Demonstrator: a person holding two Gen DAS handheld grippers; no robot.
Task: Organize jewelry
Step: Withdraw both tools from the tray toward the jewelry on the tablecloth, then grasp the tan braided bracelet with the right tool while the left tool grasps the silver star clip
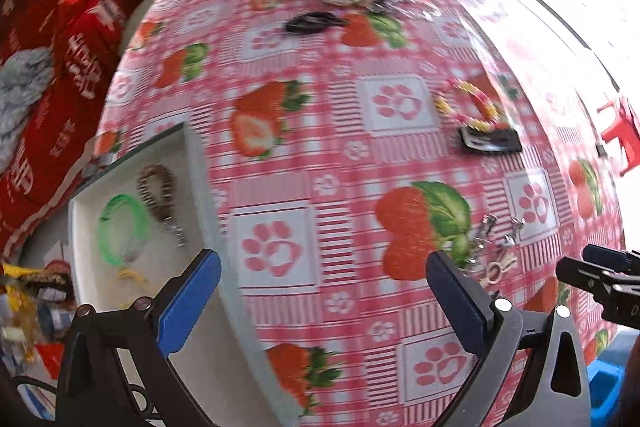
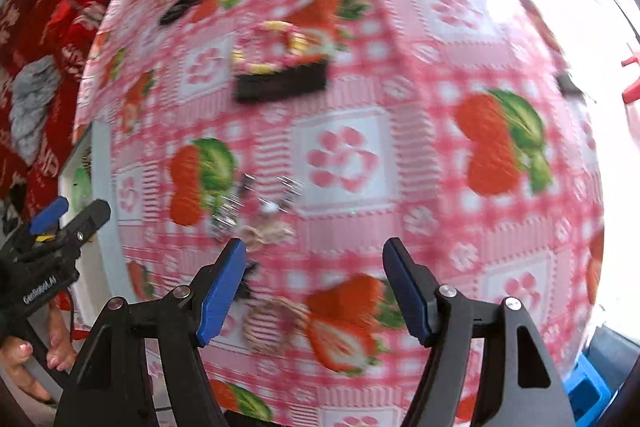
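Both my claws are spread apart and hold nothing. The silver earrings [image 2: 256,203] lie on the worktop [image 2: 460,39] just ahead-left of my right claw [image 2: 314,287], nearer than my left claw [image 1: 324,291]; the tray [image 1: 192,163] sits at the left edge.

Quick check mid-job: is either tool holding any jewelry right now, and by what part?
Nothing is held. The left tool and the right tool are both open, with only tablecloth between their fingers.

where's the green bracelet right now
In the left wrist view the green bracelet lies inside the white tray at the table's left edge, beside a brown beaded bracelet.
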